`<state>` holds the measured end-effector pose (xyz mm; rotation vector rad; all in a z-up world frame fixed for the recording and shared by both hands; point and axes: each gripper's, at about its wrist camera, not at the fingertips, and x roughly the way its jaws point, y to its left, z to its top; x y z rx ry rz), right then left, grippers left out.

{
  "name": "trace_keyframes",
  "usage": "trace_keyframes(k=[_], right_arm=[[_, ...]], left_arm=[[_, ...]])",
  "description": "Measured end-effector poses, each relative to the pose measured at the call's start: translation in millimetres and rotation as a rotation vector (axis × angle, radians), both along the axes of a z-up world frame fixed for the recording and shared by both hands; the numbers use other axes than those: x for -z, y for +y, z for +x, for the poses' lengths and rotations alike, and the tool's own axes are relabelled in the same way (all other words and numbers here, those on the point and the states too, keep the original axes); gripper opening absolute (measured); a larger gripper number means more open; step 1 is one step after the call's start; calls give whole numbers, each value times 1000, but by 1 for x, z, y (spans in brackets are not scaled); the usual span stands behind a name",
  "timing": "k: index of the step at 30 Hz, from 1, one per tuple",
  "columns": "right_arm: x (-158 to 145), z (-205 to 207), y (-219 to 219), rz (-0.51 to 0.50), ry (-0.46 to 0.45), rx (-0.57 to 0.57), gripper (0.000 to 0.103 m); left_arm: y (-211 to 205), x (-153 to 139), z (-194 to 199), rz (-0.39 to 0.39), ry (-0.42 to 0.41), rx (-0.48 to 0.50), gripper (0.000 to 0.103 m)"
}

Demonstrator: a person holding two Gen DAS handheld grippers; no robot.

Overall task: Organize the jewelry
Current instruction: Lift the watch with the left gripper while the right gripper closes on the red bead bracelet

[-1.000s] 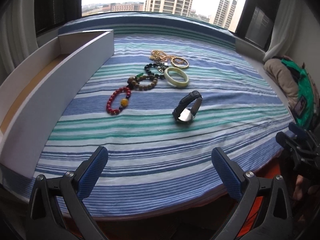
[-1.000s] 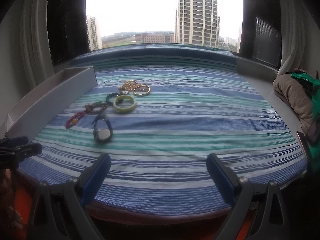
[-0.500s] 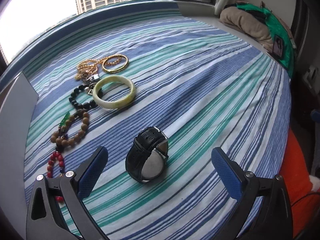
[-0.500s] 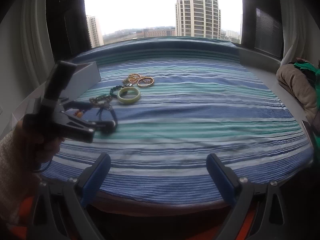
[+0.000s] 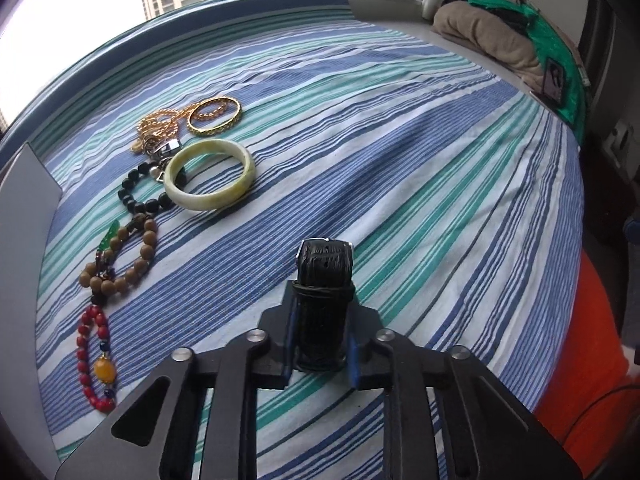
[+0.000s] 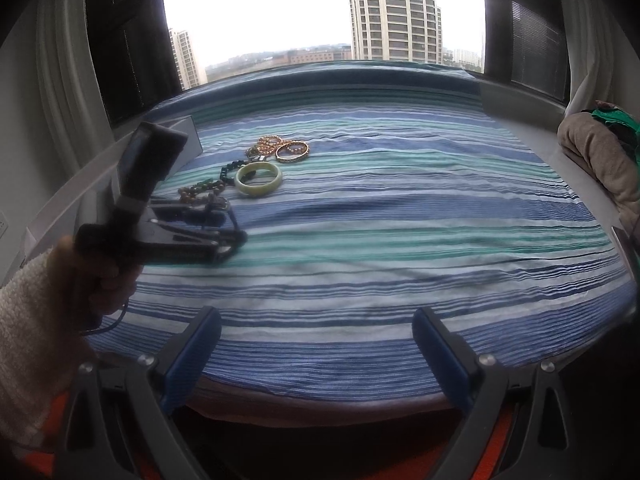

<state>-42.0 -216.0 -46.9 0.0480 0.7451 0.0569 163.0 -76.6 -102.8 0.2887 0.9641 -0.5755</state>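
Note:
My left gripper [image 5: 320, 344] is shut on the black leather watch [image 5: 325, 276], its strap upright between the jaws on the striped cloth. To its left lie a pale jade bangle [image 5: 210, 179], a black bead bracelet [image 5: 138, 196], a brown wooden bead bracelet [image 5: 128, 260], a red bead bracelet [image 5: 94, 364], a gold chain [image 5: 160, 126] and a gold bangle [image 5: 216, 115]. In the right wrist view my left gripper [image 6: 230, 236] is seen at the left, near the jade bangle [image 6: 259, 179]. My right gripper [image 6: 316, 352] is open and empty at the cloth's front edge.
A white open box [image 5: 24, 208] stands at the left edge of the striped cloth [image 5: 420, 168]; it also shows in the right wrist view [image 6: 92, 184]. A beige and green pile of fabric [image 5: 492, 36] lies at the far right. A window ledge runs along the back.
My left gripper moved forward over the watch and shut on its strap. The right gripper stayed open at the front edge.

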Motion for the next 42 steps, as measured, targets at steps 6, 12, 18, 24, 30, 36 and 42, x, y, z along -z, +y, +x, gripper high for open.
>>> trace_keyframes(k=[6,12,18,24,30,36,42], right_arm=[[-2,1,2,-8,3,-3,98],[-1,3,3,-15,5,-4,98],[1,4,12,-44,14,-23,98],[2,6,22,-58,31,-44,98],[0,9,38,-108,47,-65,98],[-6,12,51,-80,38,-110,98],[-11,31,61,32,60,-163,98]], left_arm=[[11,-14,-25,-40,-53,-96,17],[40,-41,-54,-53,-114,-210,17],[84,-50,-81,-73,-113,-327,17],[117,-52,-107,-54,-143,-418,17],[136,-59,-123,-80,-162,-461,17],[146,-64,-133,-105,-184,-477,17],[162,-66,-144,-110,-190,-498,17]])
